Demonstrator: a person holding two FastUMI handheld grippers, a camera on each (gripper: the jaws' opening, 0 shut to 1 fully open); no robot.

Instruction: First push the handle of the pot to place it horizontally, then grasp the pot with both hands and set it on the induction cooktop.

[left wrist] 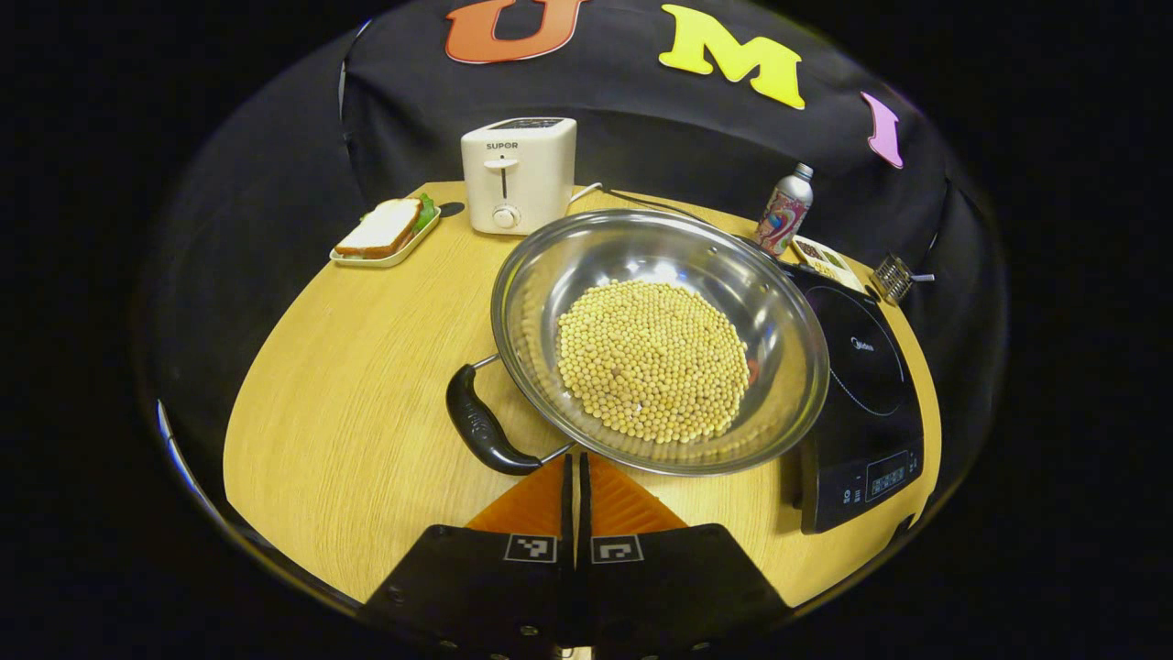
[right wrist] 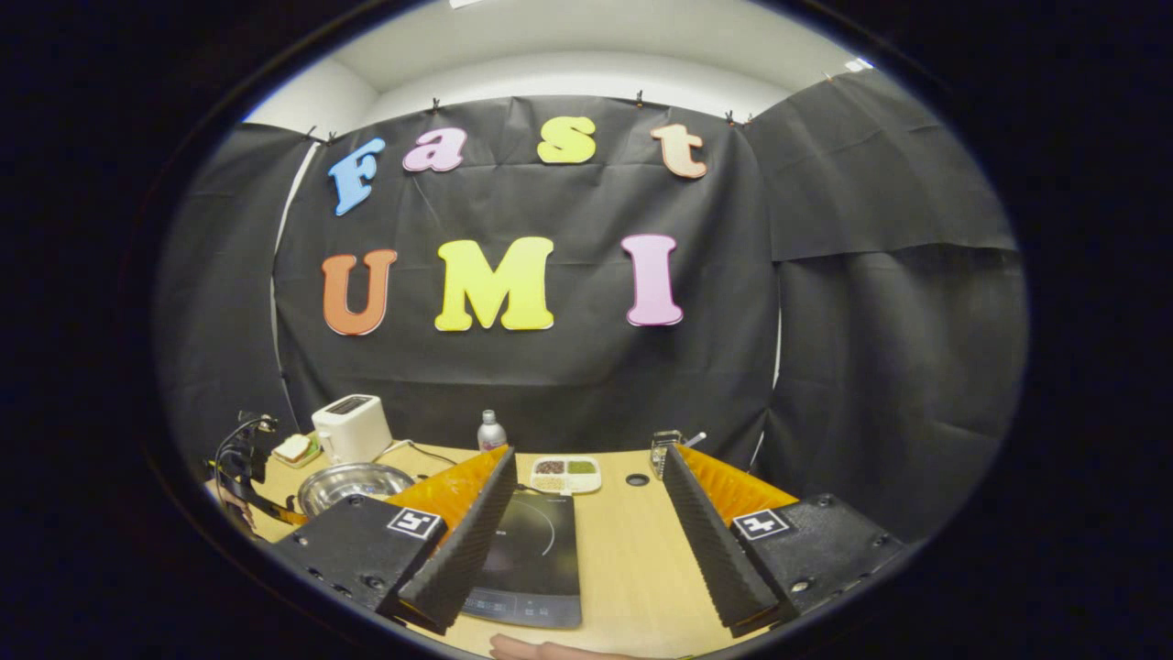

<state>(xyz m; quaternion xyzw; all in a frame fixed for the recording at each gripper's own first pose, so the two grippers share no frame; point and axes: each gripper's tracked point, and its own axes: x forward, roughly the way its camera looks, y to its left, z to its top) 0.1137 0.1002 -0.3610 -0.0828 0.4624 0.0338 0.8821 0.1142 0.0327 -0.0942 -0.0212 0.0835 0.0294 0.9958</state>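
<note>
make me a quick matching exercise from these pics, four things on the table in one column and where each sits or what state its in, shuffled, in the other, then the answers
Things
1. pot
2. sandwich
3. induction cooktop
4. left gripper

Places or states
A. bare on top, nothing standing on its glass
B. holds a heap of small yellow beans
C. fingers closed together, just near the pot's rim
D. lies on a small tray beside the toaster

Pairs: 1-B, 2-D, 3-A, 4-C
</note>
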